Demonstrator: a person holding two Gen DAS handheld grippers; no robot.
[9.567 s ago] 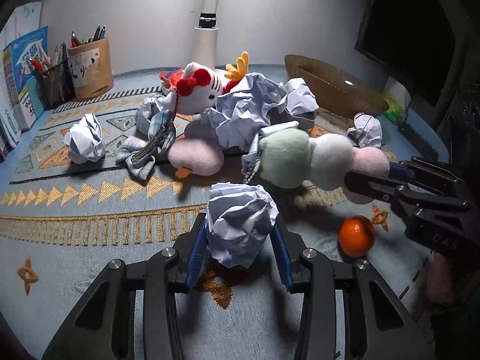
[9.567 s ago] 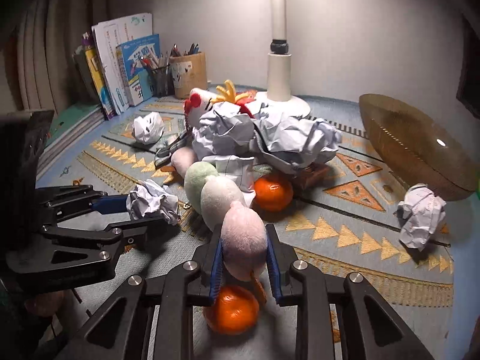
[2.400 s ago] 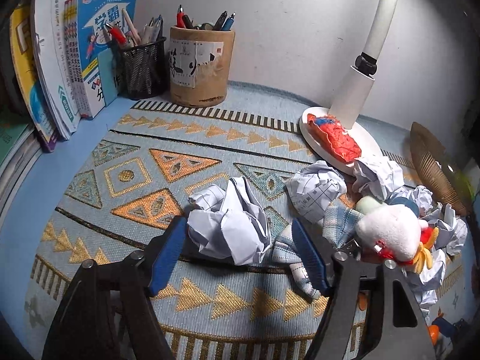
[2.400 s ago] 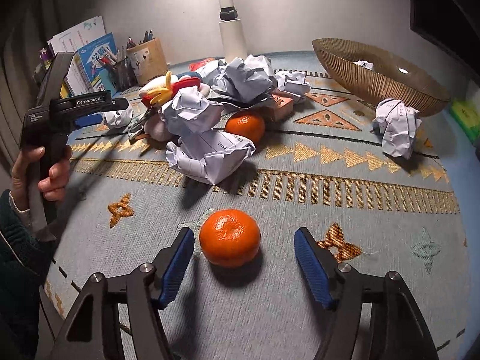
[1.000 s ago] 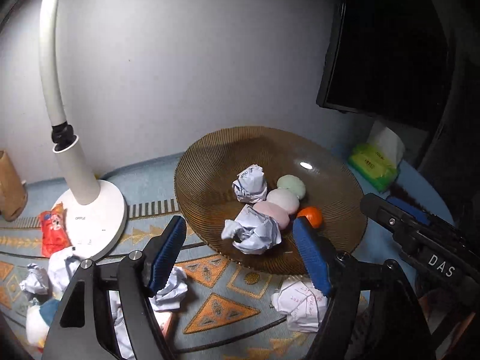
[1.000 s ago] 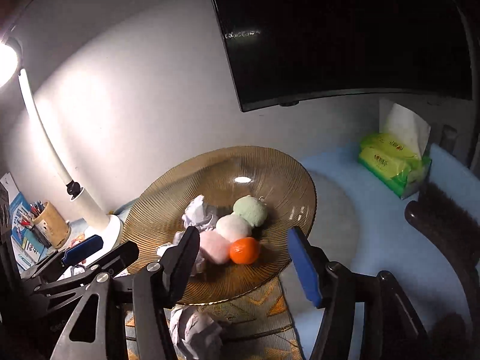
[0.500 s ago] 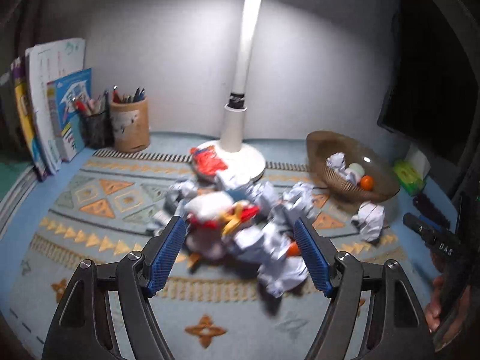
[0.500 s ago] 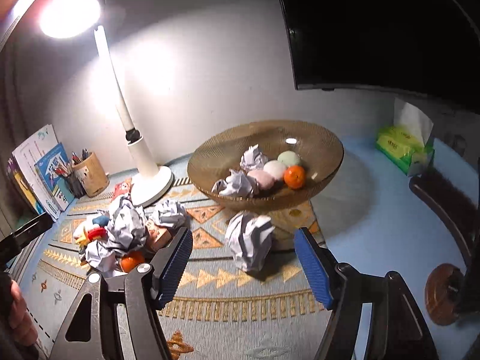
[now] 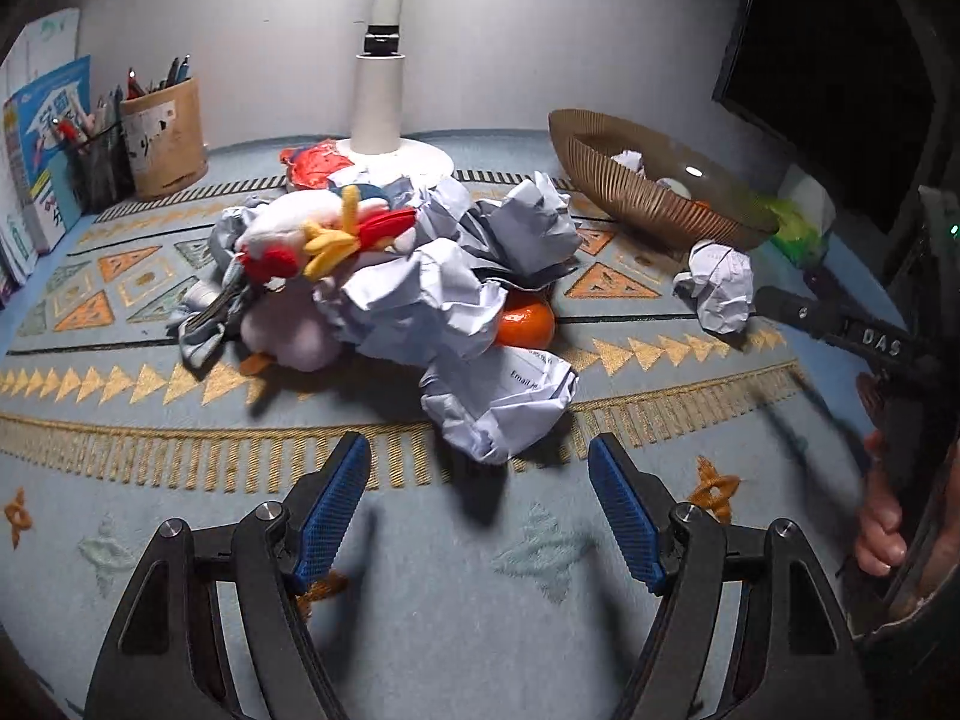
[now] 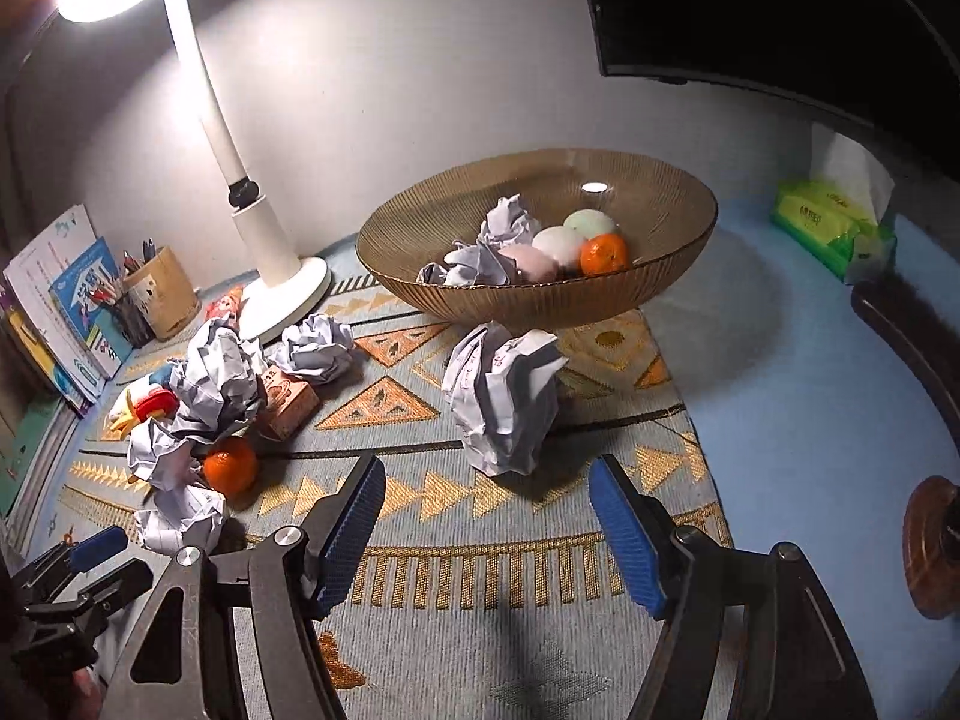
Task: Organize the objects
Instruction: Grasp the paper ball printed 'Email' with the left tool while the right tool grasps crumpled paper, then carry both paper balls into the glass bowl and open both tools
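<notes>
Hovering with blue ribbed pads spread wide and empty: left gripper (image 9: 477,510) just short of a crumpled paper ball (image 9: 501,399) at the near edge of the pile. Same for the right gripper (image 10: 489,531), fingers parted, nothing between them, facing another paper wad (image 10: 501,399) just in front of the bowl (image 10: 678,258).

Judged as a reach-for-the-next-item step, with sorting partly done. Inside the bowl: two paper wads, a pink, a white and a pale green plush ball, and an orange (image 10: 603,253). Outside the bowl, to its left on the woven mat (image 9: 480,576): a heap of paper, a white plush toy (image 9: 318,228) with red and yellow trim, and a second orange (image 9: 525,318) half tucked under the paper.

Next move probably calls for lowering around the nearest wad, centring it between the pads, and closing gently; then carrying it over the bowl's rim.

Paper: light, angular, creased, likely to crush and slip under a hard squeeze. Oranges: round, smooth, prone to rolling. Bowl: amber, ribbed, shallow, glossy. Mat: flat-woven, patterned in triangles.
</notes>
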